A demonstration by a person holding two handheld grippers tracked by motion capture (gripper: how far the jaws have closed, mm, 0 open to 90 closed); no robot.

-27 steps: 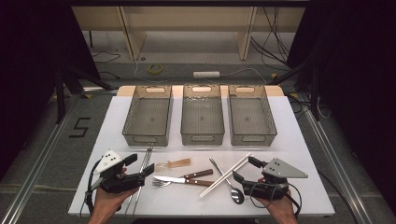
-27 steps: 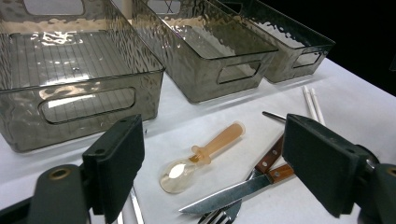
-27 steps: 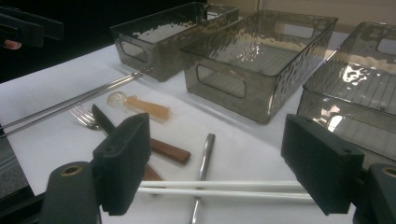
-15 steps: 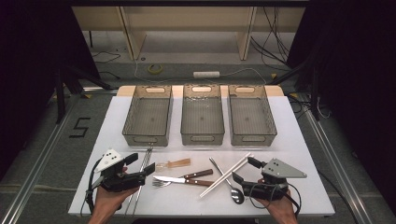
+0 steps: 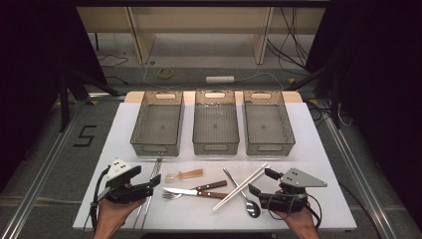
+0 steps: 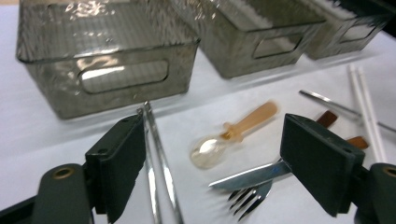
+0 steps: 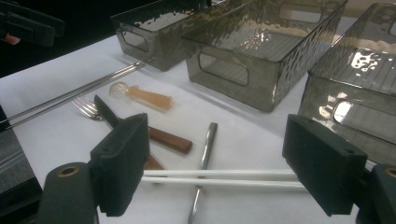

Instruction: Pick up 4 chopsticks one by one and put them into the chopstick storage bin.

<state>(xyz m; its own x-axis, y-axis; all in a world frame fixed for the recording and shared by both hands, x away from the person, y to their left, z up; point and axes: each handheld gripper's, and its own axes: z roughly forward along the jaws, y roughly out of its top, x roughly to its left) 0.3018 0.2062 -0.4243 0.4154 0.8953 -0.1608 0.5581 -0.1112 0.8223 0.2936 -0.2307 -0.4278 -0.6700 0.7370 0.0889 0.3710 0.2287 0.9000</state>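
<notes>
Cutlery lies on the white table (image 5: 318, 164) in front of three grey see-through bins. From left to right there are metal chopsticks (image 5: 151, 191), a small clear spoon with an amber handle (image 5: 184, 175), a wood-handled knife and fork (image 5: 196, 190), white chopsticks (image 5: 241, 186) and a metal spoon (image 5: 246, 199). My left gripper (image 5: 154, 188) is open, low over the metal chopsticks (image 6: 156, 154); the clear spoon (image 6: 233, 135) and the knife tip (image 6: 252, 175) lie ahead between its jaws. My right gripper (image 5: 261, 181) is open beside the white chopsticks (image 7: 219, 177), which cross the metal spoon's handle (image 7: 205, 149).
The left bin (image 5: 157, 122), middle bin (image 5: 215, 122) and right bin (image 5: 268, 122) stand side by side, all with nothing in them. Bare table shows at the far left and far right of the cutlery. The table's front edge runs just under both hands.
</notes>
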